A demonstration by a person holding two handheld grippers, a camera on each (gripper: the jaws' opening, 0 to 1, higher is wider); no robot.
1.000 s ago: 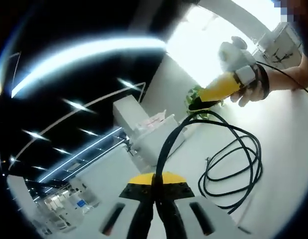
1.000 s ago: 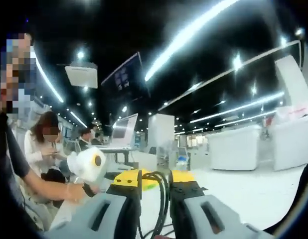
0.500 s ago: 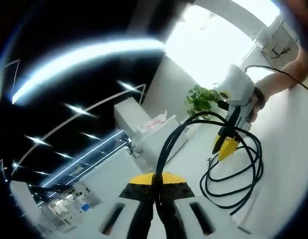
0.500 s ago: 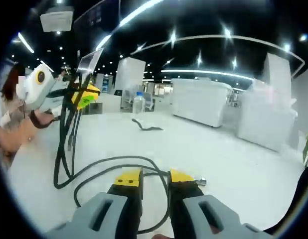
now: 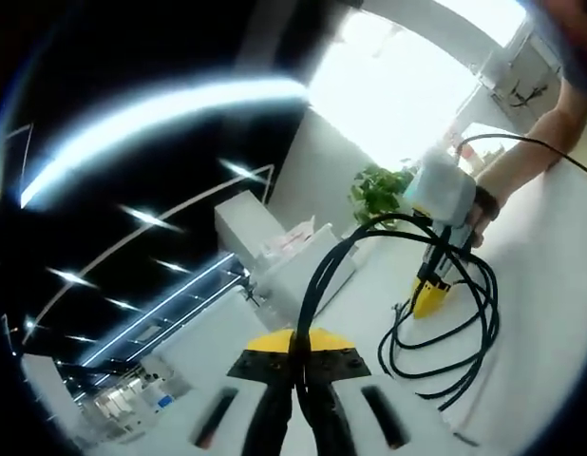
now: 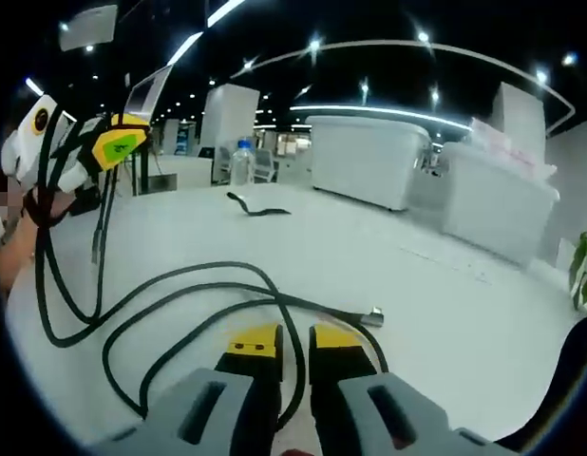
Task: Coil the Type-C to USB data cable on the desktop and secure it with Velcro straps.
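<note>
Left gripper [image 5: 295,366] clamps thin black data cable [image 5: 464,313] w/ loops hanging; right gripper [image 6: 293,339], nearly closed, straddles a strand on white desktop [image 6: 369,256]. Coiling underway; next: gather slack. Black Velcro strap [image 6: 255,208] lies beyond cable.

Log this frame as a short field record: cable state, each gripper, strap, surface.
cable: black data cable in loose loops on the white desktop, partly lifted, not yet tied
cable end: metal plug lying on the desktop
left gripper: left gripper jaws shut on the cable strands, held raised
right gripper: right gripper jaws nearly closed over a loop on the desktop; grip unclear
strap: dark strip lying apart, far side of desktop
other: water bottle standing behind it
</note>
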